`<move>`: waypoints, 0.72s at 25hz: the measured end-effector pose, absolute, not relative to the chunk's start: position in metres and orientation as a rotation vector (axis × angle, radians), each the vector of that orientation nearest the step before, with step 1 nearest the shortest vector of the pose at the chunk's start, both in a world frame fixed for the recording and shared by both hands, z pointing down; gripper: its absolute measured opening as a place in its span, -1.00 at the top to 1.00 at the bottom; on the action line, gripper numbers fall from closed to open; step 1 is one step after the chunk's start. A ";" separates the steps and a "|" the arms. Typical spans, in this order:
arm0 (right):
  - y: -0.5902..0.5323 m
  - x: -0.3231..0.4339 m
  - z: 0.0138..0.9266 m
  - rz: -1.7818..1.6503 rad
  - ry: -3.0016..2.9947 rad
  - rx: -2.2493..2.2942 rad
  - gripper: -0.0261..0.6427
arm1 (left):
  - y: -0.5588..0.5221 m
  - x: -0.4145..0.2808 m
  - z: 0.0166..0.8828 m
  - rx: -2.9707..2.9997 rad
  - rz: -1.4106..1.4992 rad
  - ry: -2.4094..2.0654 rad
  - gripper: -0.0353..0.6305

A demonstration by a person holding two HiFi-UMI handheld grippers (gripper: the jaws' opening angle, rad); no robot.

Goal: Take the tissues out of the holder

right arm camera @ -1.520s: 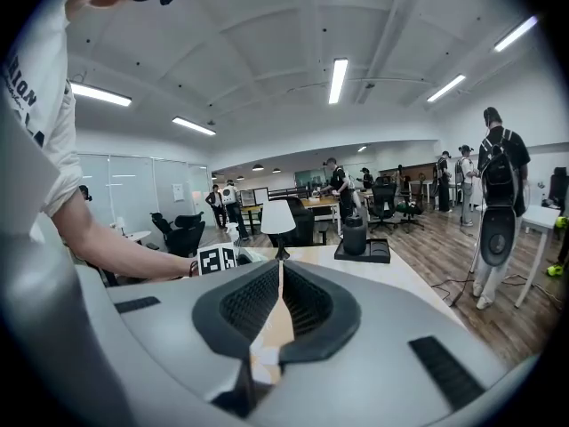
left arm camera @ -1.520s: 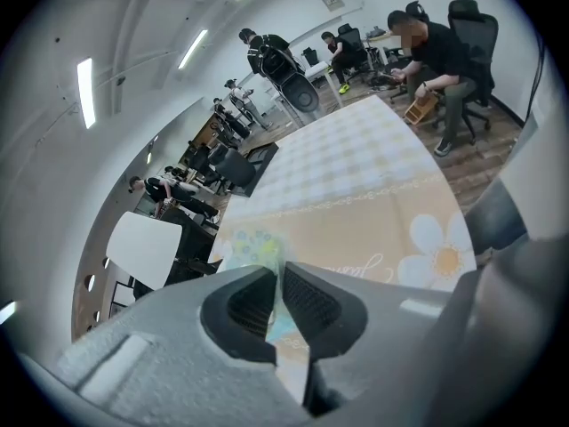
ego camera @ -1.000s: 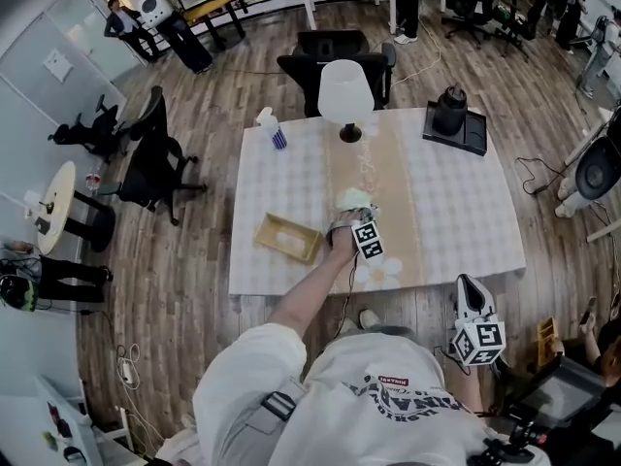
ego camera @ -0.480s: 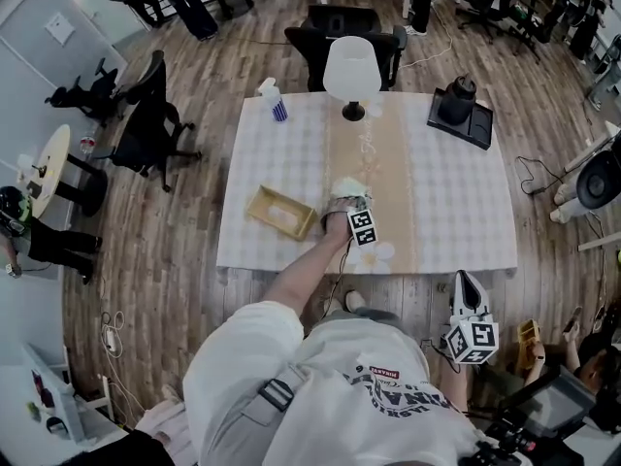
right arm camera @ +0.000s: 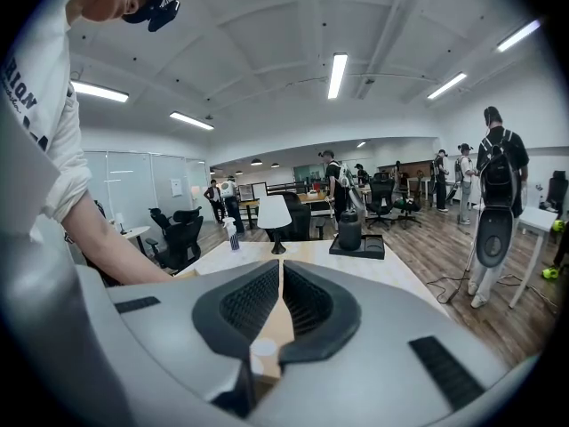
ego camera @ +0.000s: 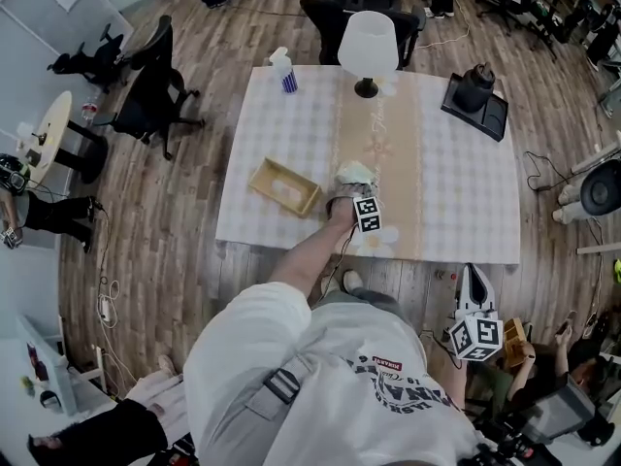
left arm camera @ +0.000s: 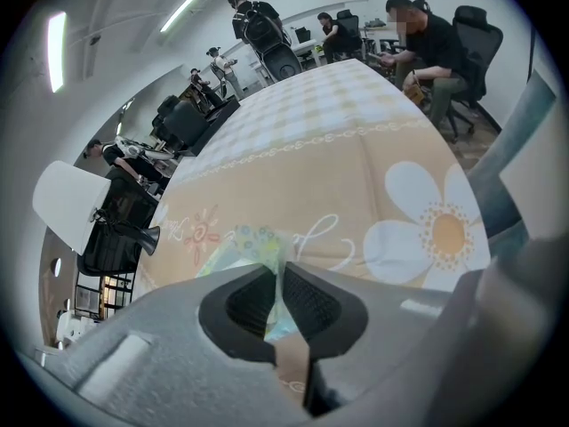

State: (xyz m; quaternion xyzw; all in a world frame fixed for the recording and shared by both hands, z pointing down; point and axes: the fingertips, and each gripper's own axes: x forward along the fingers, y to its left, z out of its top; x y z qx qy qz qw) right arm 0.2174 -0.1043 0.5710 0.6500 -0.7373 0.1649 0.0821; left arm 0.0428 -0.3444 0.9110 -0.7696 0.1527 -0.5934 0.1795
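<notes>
The tissue holder (ego camera: 281, 186), a shallow wooden box with white tissue showing inside, lies on the table's left half. My left gripper (ego camera: 352, 198) hangs over the beige runner to the right of the holder, pointing steeply down. It is shut on a crumpled, pale printed tissue (ego camera: 355, 174). In the left gripper view the tissue (left arm camera: 244, 245) bunches out past the left gripper (left arm camera: 277, 278), just above the runner. My right gripper (ego camera: 473, 287) is held off the table's front right edge. In the right gripper view the right gripper (right arm camera: 280, 294) is shut with nothing in it.
On the checked table (ego camera: 456, 192) stand a white lamp (ego camera: 368, 47) at the far middle, a spray bottle (ego camera: 282, 69) at the far left and a black kettle on a tray (ego camera: 475, 90) at the far right. Office chairs (ego camera: 155, 90) and people surround the table.
The left gripper has sunk toward the runner with the tissue still in its jaws. The right gripper has stayed where it was.
</notes>
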 end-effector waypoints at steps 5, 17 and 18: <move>-0.110 0.214 0.571 0.489 -2.205 1.933 0.89 | -0.347 0.044 0.917 -2.159 -1.703 0.410 0.83; -0.112 0.208 0.572 0.490 -2.201 1.955 0.89 | -0.348 0.044 0.915 -2.163 -1.728 0.406 0.81; -0.111 0.208 0.572 0.489 -2.199 1.954 0.89 | -0.348 0.044 0.914 -2.167 -1.728 0.412 0.80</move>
